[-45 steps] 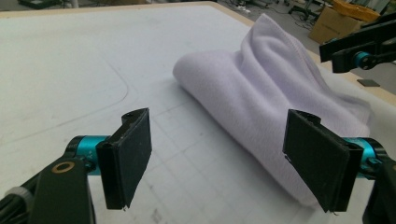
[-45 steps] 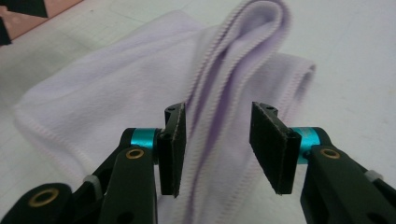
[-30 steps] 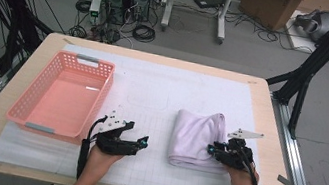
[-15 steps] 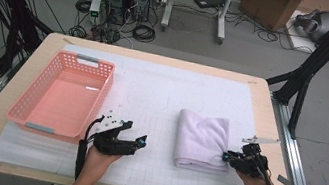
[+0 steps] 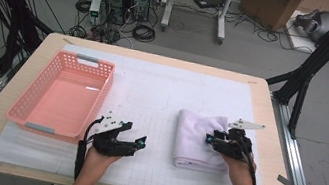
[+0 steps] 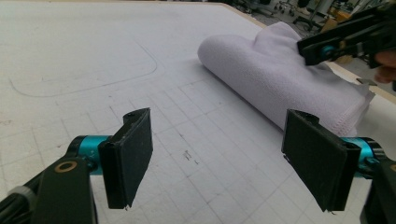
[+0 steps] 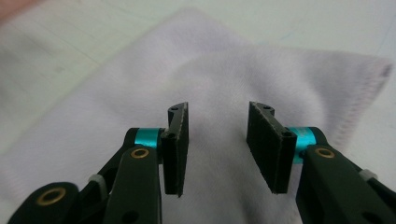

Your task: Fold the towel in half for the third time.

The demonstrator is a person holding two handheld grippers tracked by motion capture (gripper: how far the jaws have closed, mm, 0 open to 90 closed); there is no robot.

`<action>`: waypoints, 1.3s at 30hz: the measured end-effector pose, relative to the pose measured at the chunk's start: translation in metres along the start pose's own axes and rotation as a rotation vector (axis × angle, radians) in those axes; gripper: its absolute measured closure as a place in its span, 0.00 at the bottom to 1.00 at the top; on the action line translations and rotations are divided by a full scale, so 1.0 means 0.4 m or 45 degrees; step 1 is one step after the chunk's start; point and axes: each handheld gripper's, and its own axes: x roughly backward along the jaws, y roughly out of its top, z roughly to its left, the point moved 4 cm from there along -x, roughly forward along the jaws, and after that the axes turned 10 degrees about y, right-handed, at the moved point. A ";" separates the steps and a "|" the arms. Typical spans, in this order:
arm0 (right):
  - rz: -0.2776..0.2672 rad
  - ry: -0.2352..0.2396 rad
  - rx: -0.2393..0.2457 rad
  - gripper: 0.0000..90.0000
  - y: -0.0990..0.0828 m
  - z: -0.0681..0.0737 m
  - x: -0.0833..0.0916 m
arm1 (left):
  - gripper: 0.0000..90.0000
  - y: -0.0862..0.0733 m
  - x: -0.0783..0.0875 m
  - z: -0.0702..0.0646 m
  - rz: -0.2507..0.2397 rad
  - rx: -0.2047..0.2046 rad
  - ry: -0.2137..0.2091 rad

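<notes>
A folded white towel [image 5: 198, 138] lies on the white gridded mat [image 5: 161, 97], right of centre; the left gripper view shows the towel [image 6: 275, 79] at upper right. My right gripper [image 5: 209, 139] hovers over the towel's right half, open, its jaws a little apart with only cloth [image 7: 219, 93] below them and nothing between the pads. My left gripper [image 5: 140, 142] rests low on the mat left of the towel, open wide [image 6: 219, 158], pointing toward it. The right gripper [image 6: 322, 49] also appears over the towel in the left gripper view.
A pink plastic basket [image 5: 38, 107] with nothing inside stands on the mat's left side, close to my left hand. The wooden table edge [image 5: 269, 120] runs just beyond the towel on the right. A faint rounded outline [image 6: 93, 79] is drawn on the mat.
My right gripper pulled back off the towel to its right edge, then moved forward again over the towel's right half. The towel now lies flatter. The left gripper stayed put.
</notes>
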 end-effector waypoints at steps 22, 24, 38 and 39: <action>-0.013 -0.154 0.047 0.64 0.074 -0.092 -0.031 | 0.28 0.000 0.001 0.004 0.000 0.006 0.009; 0.090 -0.212 0.076 0.65 0.068 -0.108 -0.063 | 0.28 0.000 0.002 0.003 -0.001 -0.001 0.002; -0.125 -0.049 0.009 0.53 0.008 -0.090 0.053 | 0.28 0.002 0.005 0.005 -0.007 0.003 0.010; -0.109 -0.026 0.036 0.52 -0.008 -0.076 0.062 | 0.28 0.002 0.004 0.005 -0.007 0.003 0.010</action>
